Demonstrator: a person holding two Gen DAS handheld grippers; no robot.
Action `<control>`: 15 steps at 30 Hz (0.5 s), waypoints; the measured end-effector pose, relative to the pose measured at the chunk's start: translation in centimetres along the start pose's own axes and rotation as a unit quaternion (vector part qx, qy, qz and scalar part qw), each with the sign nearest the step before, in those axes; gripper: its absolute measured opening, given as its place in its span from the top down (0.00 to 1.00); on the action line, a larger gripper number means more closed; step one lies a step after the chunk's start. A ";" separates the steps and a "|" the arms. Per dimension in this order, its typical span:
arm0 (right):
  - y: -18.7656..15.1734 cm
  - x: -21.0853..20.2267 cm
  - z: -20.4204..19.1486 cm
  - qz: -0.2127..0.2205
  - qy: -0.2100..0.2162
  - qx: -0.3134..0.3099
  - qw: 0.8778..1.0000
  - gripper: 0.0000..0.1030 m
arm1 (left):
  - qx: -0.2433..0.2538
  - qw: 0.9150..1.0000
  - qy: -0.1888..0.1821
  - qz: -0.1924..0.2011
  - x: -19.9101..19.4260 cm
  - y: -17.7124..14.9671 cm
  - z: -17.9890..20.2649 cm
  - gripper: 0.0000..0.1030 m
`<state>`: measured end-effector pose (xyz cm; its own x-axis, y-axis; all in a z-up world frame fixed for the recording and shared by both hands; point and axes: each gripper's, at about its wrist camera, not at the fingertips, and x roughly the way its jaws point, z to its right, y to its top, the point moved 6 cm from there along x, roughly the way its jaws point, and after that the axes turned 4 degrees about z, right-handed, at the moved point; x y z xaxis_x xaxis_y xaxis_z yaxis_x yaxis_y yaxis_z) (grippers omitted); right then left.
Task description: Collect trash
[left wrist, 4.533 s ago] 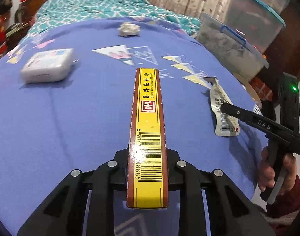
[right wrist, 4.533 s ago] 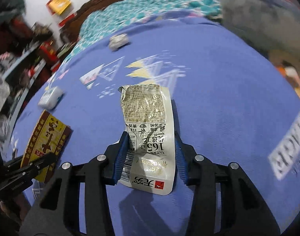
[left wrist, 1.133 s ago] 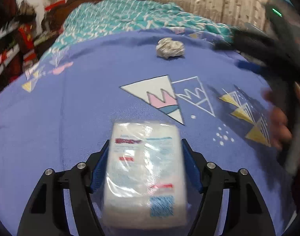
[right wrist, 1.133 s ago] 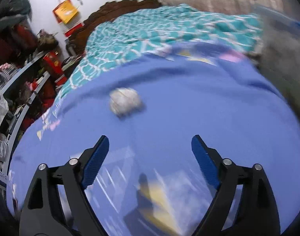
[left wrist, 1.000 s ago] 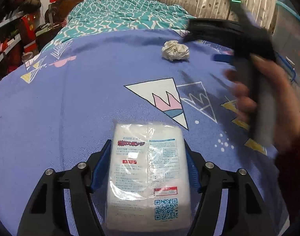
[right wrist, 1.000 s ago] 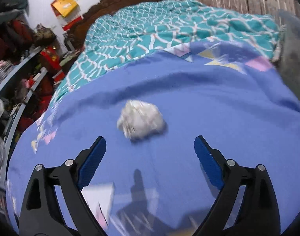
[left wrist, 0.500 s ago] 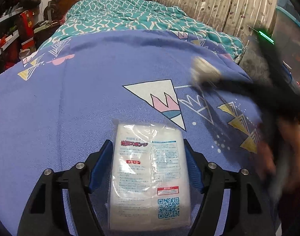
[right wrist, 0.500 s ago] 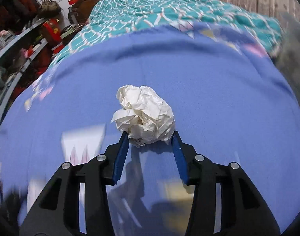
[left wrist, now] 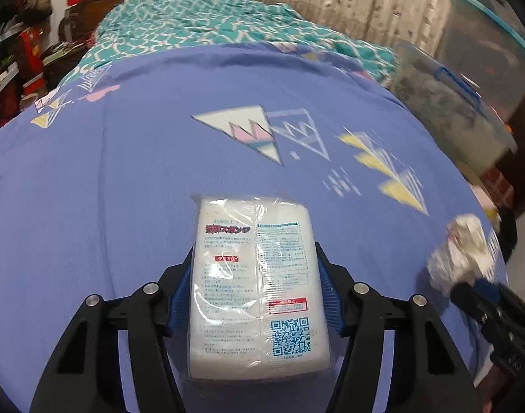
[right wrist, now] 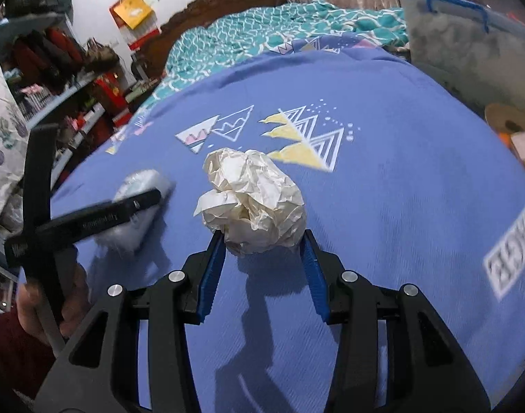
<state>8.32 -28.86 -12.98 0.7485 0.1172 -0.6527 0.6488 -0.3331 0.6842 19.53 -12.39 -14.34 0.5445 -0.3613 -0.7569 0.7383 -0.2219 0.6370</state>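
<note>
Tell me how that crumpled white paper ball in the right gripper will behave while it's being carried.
The crumpled paper ball looks light and springy; its loose folds would likely compress under the right gripper. The pads hold only its lower part, so it may slip if jostled. Its lumpy shape suggests it wouldn't roll far if dropped on the blue bedspread.

The left gripper [left wrist: 255, 289] points forward and slightly down, its two blue-padded fingers [left wrist: 181, 296] pressed against the long sides of a wrapped white pack [left wrist: 257, 285]; in the right wrist view it comes in from the left edge, blurred, with the person's left hand [right wrist: 52, 309] wrapped around its handle. The right gripper [right wrist: 264, 251] reaches forward the same way, its blue pads [right wrist: 212, 268] closed on the lower sides of a crumpled paper ball [right wrist: 254, 199].
</note>
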 end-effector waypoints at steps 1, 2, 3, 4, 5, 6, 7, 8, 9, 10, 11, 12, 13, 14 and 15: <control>-0.4 -0.3 -0.4 0.001 0.000 -0.006 1.000 0.53 | 0.001 1.000 -0.003 -0.001 -0.4 -0.6 0.2 0.43; -0.8 -0.6 -0.8 0.002 -0.002 -0.017 1.000 0.52 | 0.001 1.000 -0.004 0.000 -1.2 -1.6 0.6 0.42; -1.1 -0.8 -1.2 0.003 -0.005 -0.026 1.000 0.50 | 0.003 1.000 -0.003 0.001 -1.6 -2.2 0.8 0.42; -1.4 -0.9 -1.5 0.003 -0.007 -0.031 0.999 0.49 | 0.006 1.000 -0.001 0.002 -2.1 -2.9 1.0 0.40; -1.7 -0.9 -1.8 0.002 -0.008 -0.035 0.999 0.48 | 0.010 1.000 0.003 0.002 -2.5 -3.5 1.2 0.36; -2.0 -0.9 -2.1 0.001 -0.006 -0.036 0.999 0.46 | 0.014 1.000 0.007 0.003 -2.7 -3.9 1.4 0.34; -2.3 -0.9 -2.2 0.000 -0.005 -0.037 0.999 0.44 | 0.017 1.000 0.013 0.003 -2.9 -4.2 1.5 0.28; -2.6 -0.9 -2.3 0.000 -0.008 -0.038 0.999 0.38 | 0.021 0.999 0.024 0.006 -3.1 -4.6 1.5 0.25; -3.0 -1.1 -2.3 0.001 -0.011 -0.038 0.999 0.34 | 0.024 0.999 0.038 0.010 -3.2 -5.0 1.5 0.25; -3.1 -1.2 -2.4 0.003 -0.012 -0.039 0.999 0.33 | 0.025 0.998 0.049 0.011 -3.4 -5.2 1.4 0.25; -3.3 -1.4 -2.5 0.006 -0.013 -0.040 0.999 0.28 | 0.023 0.998 0.054 0.015 -3.5 -5.1 1.2 0.25; -3.3 -1.6 -2.5 0.010 -0.014 -0.041 0.999 0.24 | 0.020 0.998 0.058 0.020 -3.7 -5.1 1.1 0.25; -3.5 -2.0 -2.6 0.017 -0.017 -0.043 0.999 0.22 | 0.017 0.998 0.064 0.025 -3.9 -5.1 0.9 0.25; -3.6 -2.4 -2.6 0.024 -0.020 -0.043 0.999 0.20 | 0.016 0.997 0.067 0.026 -3.9 -5.1 0.8 0.24; -3.7 -2.7 -2.5 0.029 -0.021 -0.043 0.998 0.20 | 0.015 0.997 0.069 0.026 -3.9 -5.2 0.8 0.24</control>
<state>4.27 -25.57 -12.98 0.7800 0.0608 -0.6229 0.6152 -0.2571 0.7453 13.27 -10.51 -14.53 0.6323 -0.2457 -0.7348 0.6967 -0.2345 0.6779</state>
